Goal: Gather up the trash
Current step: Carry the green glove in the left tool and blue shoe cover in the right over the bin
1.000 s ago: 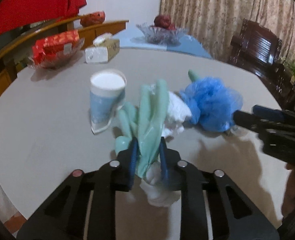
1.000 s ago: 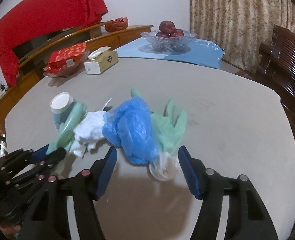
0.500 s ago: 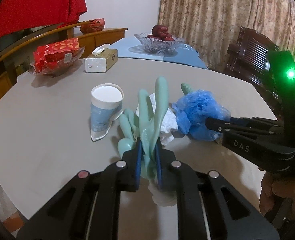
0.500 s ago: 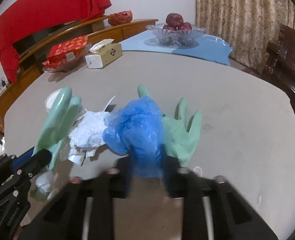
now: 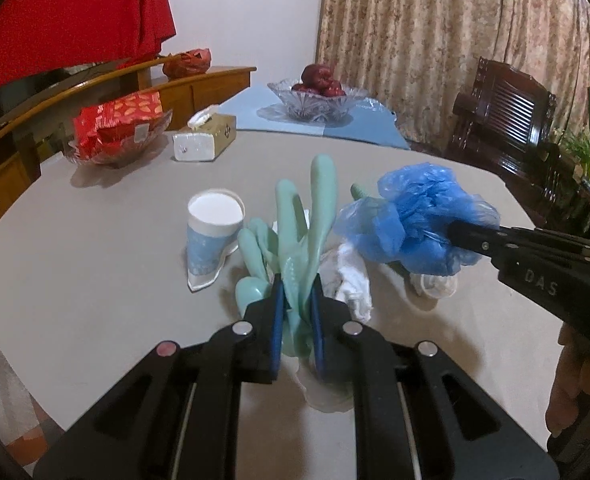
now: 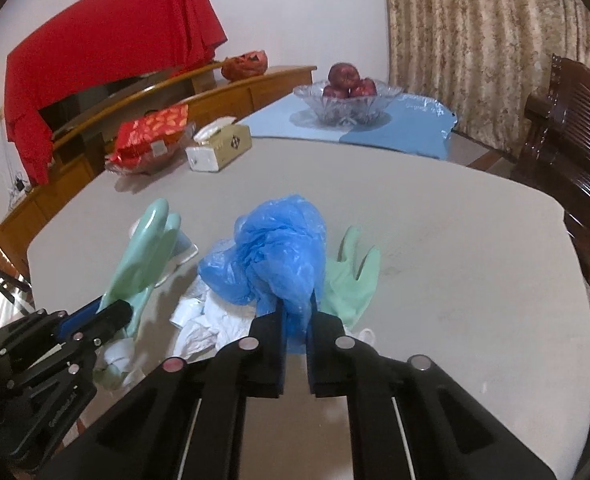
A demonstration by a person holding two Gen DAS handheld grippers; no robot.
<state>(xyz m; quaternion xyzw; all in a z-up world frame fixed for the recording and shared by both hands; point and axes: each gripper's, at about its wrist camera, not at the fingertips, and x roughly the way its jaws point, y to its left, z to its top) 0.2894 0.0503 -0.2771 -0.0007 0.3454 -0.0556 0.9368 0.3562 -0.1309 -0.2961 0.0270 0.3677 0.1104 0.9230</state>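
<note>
The left gripper (image 5: 295,306) is clamped narrowly on a pale green rubber glove (image 5: 303,232), whose fingers stand upright above the counter (image 5: 95,272). The right gripper (image 6: 295,322) is closed tight on a crumpled blue plastic bag (image 6: 279,252), held clear of the counter surface. Between and below the two lies a wad of white tissue (image 5: 349,276), and a second green glove (image 6: 351,280) lies flat on the counter just behind the blue bag. A paper cup (image 5: 213,236) stands just left of the held glove, on a scrap of paper. Farther back sit a tissue box (image 5: 205,140), a dish of red packets (image 5: 119,132) and a glass fruit bowl (image 5: 315,100).
</note>
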